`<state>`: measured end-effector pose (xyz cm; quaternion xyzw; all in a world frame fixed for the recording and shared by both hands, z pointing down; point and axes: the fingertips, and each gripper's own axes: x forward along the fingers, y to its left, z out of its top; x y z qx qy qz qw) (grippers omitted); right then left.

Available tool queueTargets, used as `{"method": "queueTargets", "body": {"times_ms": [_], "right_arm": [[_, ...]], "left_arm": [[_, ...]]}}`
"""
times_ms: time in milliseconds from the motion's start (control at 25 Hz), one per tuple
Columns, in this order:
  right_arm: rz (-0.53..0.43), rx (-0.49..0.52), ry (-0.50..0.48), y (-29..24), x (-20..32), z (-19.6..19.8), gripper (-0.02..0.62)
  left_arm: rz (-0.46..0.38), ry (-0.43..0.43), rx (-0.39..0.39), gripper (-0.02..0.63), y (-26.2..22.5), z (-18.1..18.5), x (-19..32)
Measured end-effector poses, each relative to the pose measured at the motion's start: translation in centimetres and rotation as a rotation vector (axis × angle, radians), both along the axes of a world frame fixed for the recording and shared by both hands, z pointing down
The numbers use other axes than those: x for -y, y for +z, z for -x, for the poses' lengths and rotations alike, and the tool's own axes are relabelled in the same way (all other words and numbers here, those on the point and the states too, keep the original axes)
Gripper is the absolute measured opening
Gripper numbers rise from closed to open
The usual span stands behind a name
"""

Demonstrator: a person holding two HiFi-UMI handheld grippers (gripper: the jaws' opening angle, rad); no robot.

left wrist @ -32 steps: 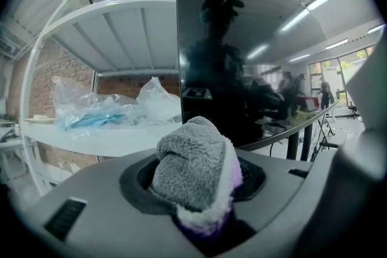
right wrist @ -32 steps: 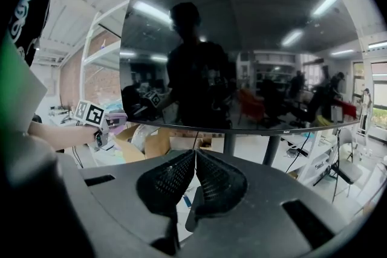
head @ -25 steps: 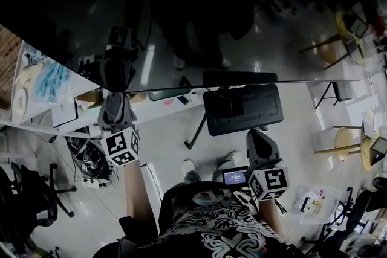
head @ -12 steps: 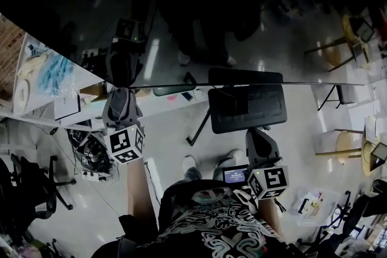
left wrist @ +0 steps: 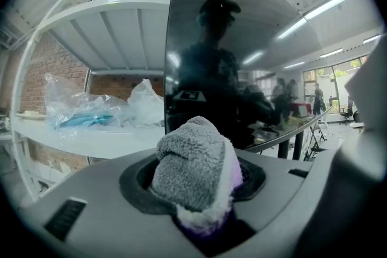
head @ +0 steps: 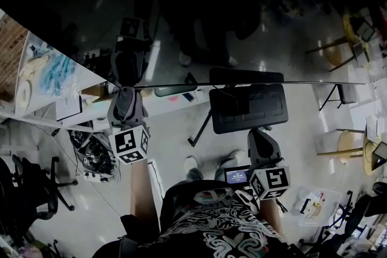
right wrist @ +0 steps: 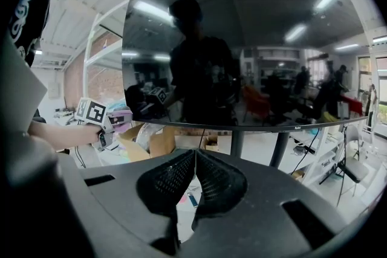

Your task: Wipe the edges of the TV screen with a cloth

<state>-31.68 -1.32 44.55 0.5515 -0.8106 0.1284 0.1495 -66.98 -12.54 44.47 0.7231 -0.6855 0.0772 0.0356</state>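
At the TV screen (left wrist: pixel 260 39) corner, my left gripper (head: pixel 126 96) pinches the grey cloth (left wrist: pixel 192 169); right gripper (right wrist: pixel 194 181) closed, empty. Press lightly along the edge.

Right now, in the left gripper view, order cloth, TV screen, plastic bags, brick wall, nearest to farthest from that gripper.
1. cloth, in its jaws
2. TV screen, just ahead
3. plastic bags, at left
4. brick wall, behind them
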Motion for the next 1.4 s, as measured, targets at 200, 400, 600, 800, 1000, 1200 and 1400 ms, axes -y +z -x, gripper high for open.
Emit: {"method": "queueTargets", "body": {"times_ms": [200, 400, 600, 800, 1000, 1200, 1400], "right_arm": [[0.002, 0.010, 0.009, -0.1, -0.6, -0.1, 0.032], [0.006, 0.011, 0.013, 0.3, -0.6, -0.6, 0.032], [0.008, 0.012, 0.022, 0.2, -1.0, -0.9, 0.032], [0.011, 0.012, 0.028, 0.4, -0.9, -1.4, 0.032], [0.008, 0.015, 0.030, 0.3, -0.7, -2.0, 0.032], [0.011, 0.021, 0.031, 0.2, -0.9, -2.2, 0.032], [0.003, 0.016, 0.035, 0.3, -0.8, -2.6, 0.032]], "left_arm": [[0.001, 0.036, 0.016, 0.206, -0.1, -1.6, -0.2], [0.006, 0.030, 0.017, 0.206, 0.1, -2.4, 0.3], [0.007, 0.029, 0.011, 0.206, -0.1, -2.6, 0.2], [0.010, 0.033, 0.008, 0.206, 0.1, -3.1, 0.4], [0.012, 0.041, 0.009, 0.206, 0.0, -4.0, 0.6], [0.006, 0.044, -0.001, 0.206, -0.2, -4.4, 0.3], [0.009, 0.054, -0.002, 0.206, -0.2, -5.4, 0.3]]}}
